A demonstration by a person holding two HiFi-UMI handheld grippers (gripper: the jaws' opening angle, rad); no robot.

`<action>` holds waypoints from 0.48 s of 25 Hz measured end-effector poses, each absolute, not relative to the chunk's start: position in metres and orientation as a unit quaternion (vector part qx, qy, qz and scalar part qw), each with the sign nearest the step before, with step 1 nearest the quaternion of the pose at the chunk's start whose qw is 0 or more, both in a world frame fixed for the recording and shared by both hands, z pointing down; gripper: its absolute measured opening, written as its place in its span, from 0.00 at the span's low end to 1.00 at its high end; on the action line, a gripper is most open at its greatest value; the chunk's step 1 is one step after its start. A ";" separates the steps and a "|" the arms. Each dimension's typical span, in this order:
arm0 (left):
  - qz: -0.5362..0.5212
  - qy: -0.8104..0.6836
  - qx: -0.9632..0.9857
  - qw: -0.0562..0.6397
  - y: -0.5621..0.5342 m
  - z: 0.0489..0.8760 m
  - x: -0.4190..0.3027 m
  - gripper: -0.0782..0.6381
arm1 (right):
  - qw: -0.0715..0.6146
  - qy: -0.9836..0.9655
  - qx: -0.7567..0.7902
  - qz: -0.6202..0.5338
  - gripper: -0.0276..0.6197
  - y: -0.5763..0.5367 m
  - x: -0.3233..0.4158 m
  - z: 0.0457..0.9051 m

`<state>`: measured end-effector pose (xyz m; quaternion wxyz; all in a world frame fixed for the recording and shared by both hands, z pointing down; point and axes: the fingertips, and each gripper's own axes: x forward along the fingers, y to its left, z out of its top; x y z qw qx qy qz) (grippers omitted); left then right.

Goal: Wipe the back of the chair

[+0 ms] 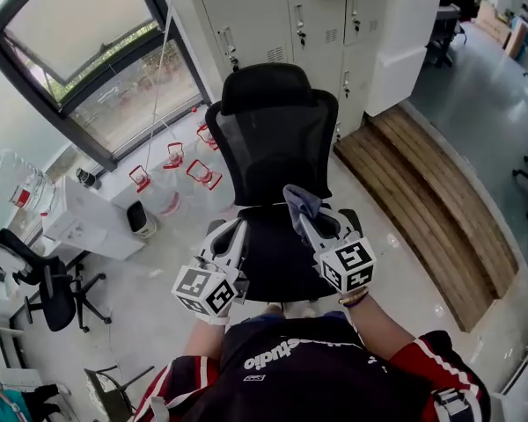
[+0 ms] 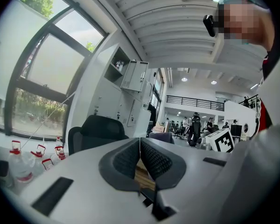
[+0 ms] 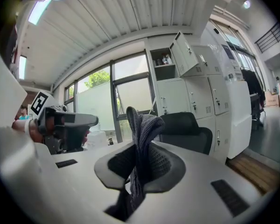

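The chair (image 1: 277,148) is a black office chair with a mesh back, a padded headrest (image 1: 268,86) and a dark seat, and it stands on the pale floor just in front of the person, before the grey lockers (image 1: 273,16). Its seat faces the person and its back stands upright, long axis running from seat to headrest. The left gripper (image 1: 235,229), over the seat's left edge, has its jaws pressed together on nothing, while the right gripper (image 1: 310,222) is clamped on a grey-blue cloth (image 1: 301,202) that sticks up past its tips. The white lettering on the person's dark shirt (image 1: 286,359) is upside down and not clearly readable.
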<state>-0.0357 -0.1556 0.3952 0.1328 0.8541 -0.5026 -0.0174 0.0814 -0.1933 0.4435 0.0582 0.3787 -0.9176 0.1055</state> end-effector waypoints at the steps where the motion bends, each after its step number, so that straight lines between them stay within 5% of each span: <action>1: -0.014 -0.506 0.852 0.135 -0.148 0.397 -0.035 0.14 | 0.056 -0.917 0.377 0.114 0.14 -0.188 0.084 0.447; 12: -0.024 -0.491 0.860 0.134 -0.094 0.394 -0.026 0.14 | 0.038 -0.917 0.377 0.123 0.14 -0.135 0.097 0.449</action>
